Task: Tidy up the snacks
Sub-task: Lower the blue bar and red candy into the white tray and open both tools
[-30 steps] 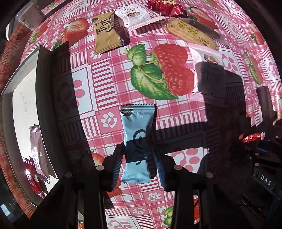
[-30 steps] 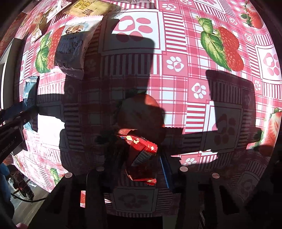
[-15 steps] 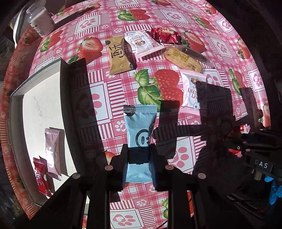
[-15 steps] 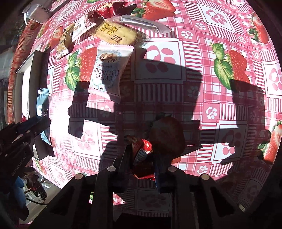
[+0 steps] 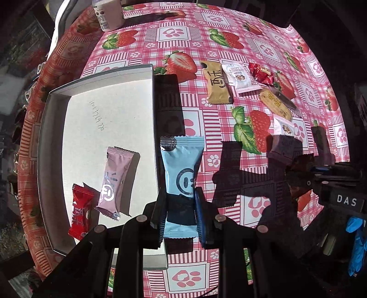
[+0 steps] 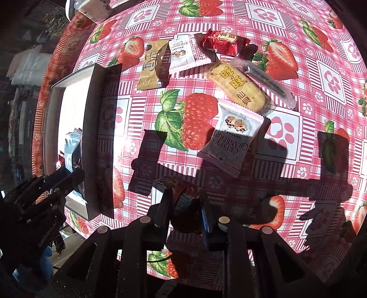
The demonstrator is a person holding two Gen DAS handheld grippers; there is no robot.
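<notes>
left gripper (image 5: 180, 214), seen from its own wrist camera, is clamped on a light blue snack packet (image 5: 182, 174), its two pads pinching the packet's lower half so the wrapper narrows between them. the packet hangs above the right wall of a shallow white box (image 5: 55, 128) that sits on a pink strawberry-print tablecloth (image 5: 183, 34). inside the box lie a pale pink packet (image 5: 115, 181) and a red candy (image 5: 79, 211), the two touching at a corner. farther off on the cloth is a loose group: a tan packet (image 5: 217, 83), a white cranberry packet (image 5: 239, 76), a red wrapped sweet (image 5: 261, 73), a yellow rice cracker (image 5: 276, 104) and a second white packet (image 5: 284, 127), partly in shadow. a white container (image 5: 107, 13) stands at the far edge of the table. the right gripper shows dark at the right edge, with a blue glove (image 5: 356, 243) behind it.

from the right wrist camera, right gripper (image 6: 184, 209) has just been closing and is pinched on a red wrapped candy (image 6: 184, 204), which sits in shadow between the pads. ahead lie the cranberry packet (image 6: 231, 135), the rice cracker (image 6: 238, 88), a clear tube-like wrapper (image 6: 266, 76) just beside it, another red sweet (image 6: 223, 43), the smaller white packet (image 6: 187, 53) and the tan packet (image 6: 152, 66). the box (image 6: 91, 128) is off to the left, with the left gripper's dark body in the lower left corner.
</notes>
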